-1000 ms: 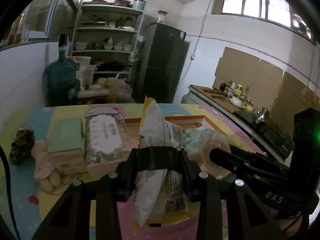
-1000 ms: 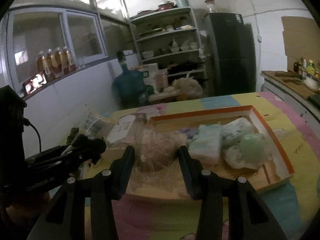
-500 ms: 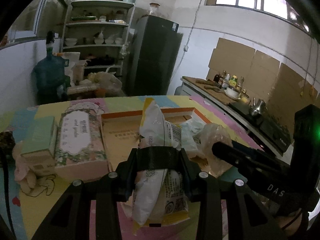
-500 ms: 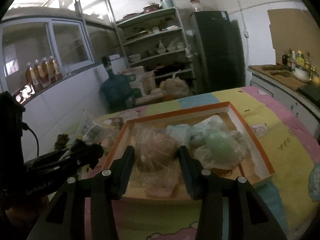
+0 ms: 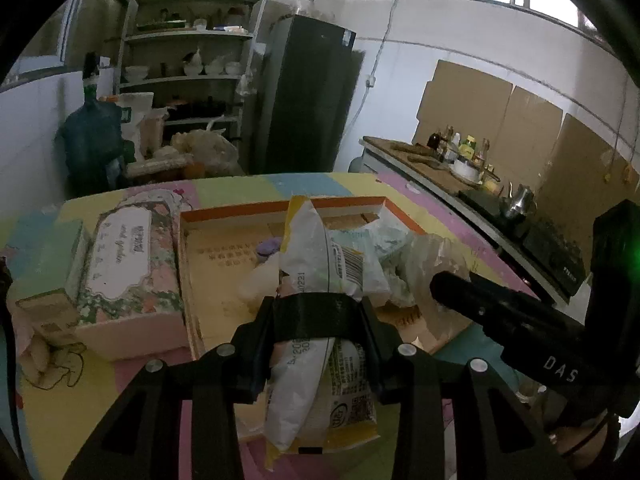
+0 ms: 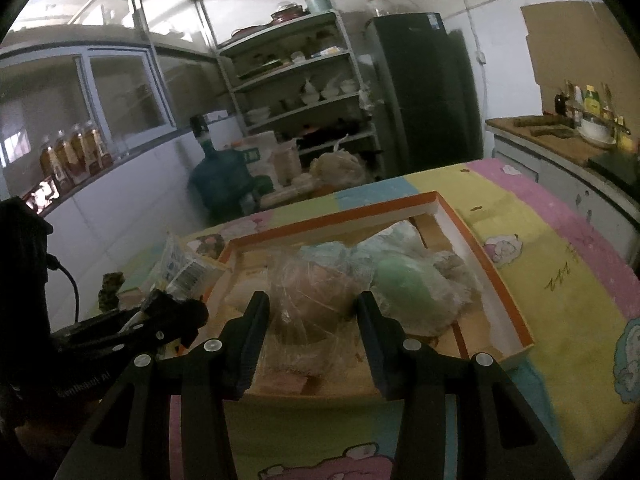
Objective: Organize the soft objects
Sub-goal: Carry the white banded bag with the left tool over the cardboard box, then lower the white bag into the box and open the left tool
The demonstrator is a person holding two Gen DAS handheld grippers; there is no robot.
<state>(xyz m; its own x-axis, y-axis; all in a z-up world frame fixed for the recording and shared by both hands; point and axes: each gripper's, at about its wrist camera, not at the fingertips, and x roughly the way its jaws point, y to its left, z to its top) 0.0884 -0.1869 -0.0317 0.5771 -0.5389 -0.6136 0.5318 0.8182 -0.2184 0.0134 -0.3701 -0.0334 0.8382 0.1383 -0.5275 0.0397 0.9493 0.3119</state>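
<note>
The tray [image 6: 505, 288] is set on the bench [image 6: 560, 264] with its orange rim raised all round; bare bench is seen past its right rim and along the near edge. Inside it, the left half [image 5: 224, 264] is mostly clear, while the right half is filled by wrapped soft things, a green one [image 6: 404, 284] among them. A floral box [image 5: 128, 264] is laid just beside the tray's left rim.

The packet [image 5: 320, 264] is clenched in the jaws of the left gripper [image 5: 318, 312] over the tray's near rim, its long axis run away from the camera, one end pointed at the far rim. A clear bag [image 6: 316, 292] with something brown inside is grasped by the right gripper [image 6: 314, 320], over the tray's near part.

The bench is covered by a pastel cartoon cloth. Shelves [image 5: 192, 76] and a dark fridge [image 5: 304, 96] are seen behind, a worktop [image 5: 436, 168] at the right.
</note>
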